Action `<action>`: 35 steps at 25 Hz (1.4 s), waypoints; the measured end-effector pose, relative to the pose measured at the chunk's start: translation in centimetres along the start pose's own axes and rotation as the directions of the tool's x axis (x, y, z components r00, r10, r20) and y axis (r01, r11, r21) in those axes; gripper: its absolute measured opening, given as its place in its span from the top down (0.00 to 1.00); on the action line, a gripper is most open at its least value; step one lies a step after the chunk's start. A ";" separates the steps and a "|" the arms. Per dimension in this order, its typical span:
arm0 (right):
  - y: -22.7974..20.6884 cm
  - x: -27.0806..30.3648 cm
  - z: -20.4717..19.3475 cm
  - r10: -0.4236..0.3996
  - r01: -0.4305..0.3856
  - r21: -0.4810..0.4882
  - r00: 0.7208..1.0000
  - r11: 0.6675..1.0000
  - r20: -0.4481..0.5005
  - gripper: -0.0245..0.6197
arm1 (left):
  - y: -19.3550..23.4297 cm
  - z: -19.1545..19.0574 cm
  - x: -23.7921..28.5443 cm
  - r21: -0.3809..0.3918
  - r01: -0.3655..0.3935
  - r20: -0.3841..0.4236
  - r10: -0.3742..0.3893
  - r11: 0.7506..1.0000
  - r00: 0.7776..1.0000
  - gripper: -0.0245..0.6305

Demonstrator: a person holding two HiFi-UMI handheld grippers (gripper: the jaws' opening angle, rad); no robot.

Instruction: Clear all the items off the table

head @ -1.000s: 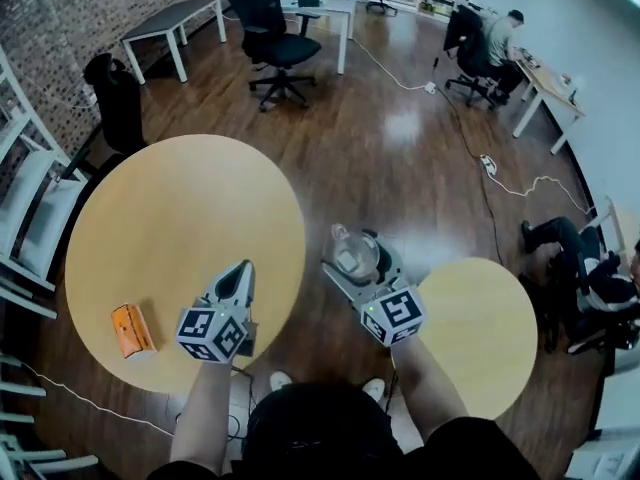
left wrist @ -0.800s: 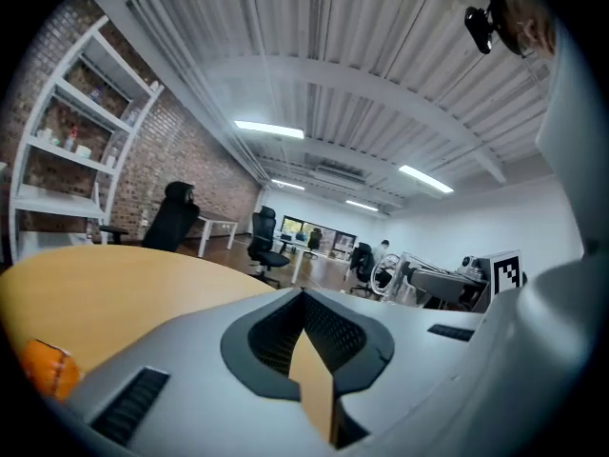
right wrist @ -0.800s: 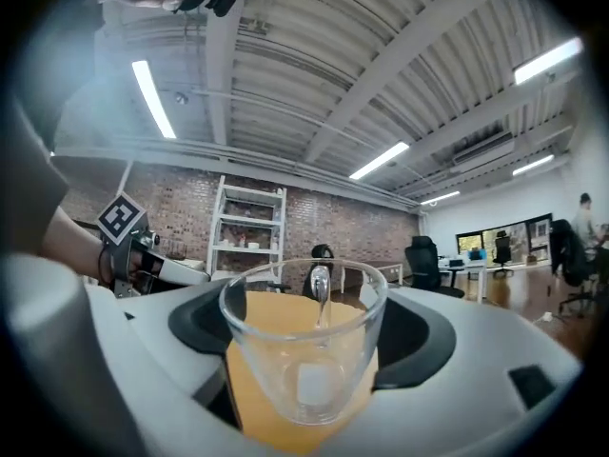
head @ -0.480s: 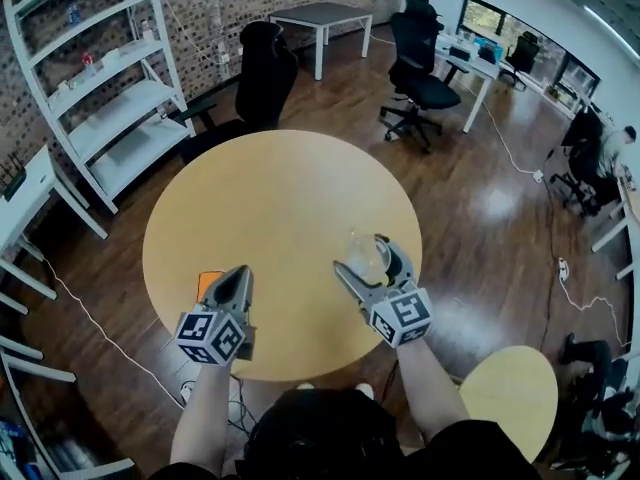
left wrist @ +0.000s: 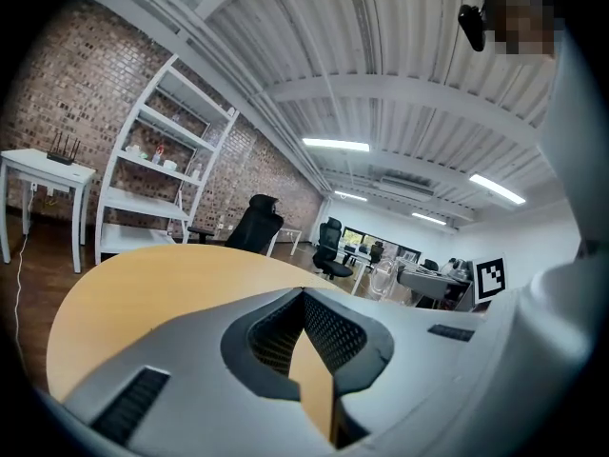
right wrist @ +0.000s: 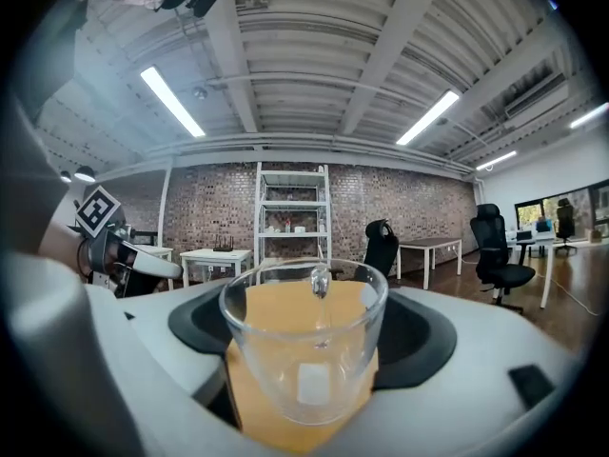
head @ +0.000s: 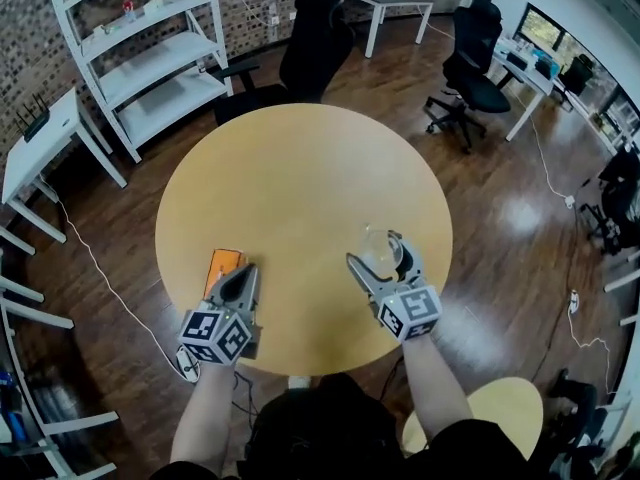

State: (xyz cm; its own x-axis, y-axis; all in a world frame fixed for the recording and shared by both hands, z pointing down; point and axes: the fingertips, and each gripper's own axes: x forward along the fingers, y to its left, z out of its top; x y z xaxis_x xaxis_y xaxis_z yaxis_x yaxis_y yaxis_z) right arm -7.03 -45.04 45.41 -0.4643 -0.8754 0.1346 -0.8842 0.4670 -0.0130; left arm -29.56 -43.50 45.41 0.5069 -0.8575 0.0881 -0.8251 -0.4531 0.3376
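A clear glass cup sits upright between the wide jaws of my right gripper, which is shut on it above the near right part of the round wooden table. In the right gripper view the cup fills the gap between both jaws of the right gripper. An orange packet lies flat near the table's near left edge. My left gripper is shut and empty, with its tips just right of the packet. The left gripper view shows only the closed left gripper and bare tabletop.
A white shelf rack and a white side table stand at the far left. Black office chairs stand beyond the table, one at the far right. A small round table is behind me at the right. Cables lie on the floor.
The right gripper has carried the cup from above the floor to above the big table. The left gripper, still shut, has come up beside the orange packet.
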 end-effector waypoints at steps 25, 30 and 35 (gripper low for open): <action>-2.5 6.3 -14.8 0.153 -0.136 0.097 0.969 0.986 -0.194 0.31 | 1.6 -13.2 2.7 -0.074 -0.147 -0.208 0.129 0.986 0.969 0.96; -2.7 6.5 -15.4 0.190 -0.175 0.095 0.963 0.980 -0.192 0.31 | 1.8 -13.6 2.8 -0.075 -0.184 -0.216 0.164 0.980 0.963 0.96; -2.6 7.0 -15.6 0.210 -0.193 0.104 0.959 0.976 -0.192 0.31 | 2.3 -14.0 2.9 -0.082 -0.204 -0.228 0.181 0.975 0.957 0.96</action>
State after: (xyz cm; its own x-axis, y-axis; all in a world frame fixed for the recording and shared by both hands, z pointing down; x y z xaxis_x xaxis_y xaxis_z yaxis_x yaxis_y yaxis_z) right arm -7.21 -50.39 61.89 -0.6208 -0.7173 0.3163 -0.7786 0.6112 -0.1420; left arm -26.46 -43.60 59.57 0.3924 -0.8467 0.3593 -0.8879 -0.2467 0.3882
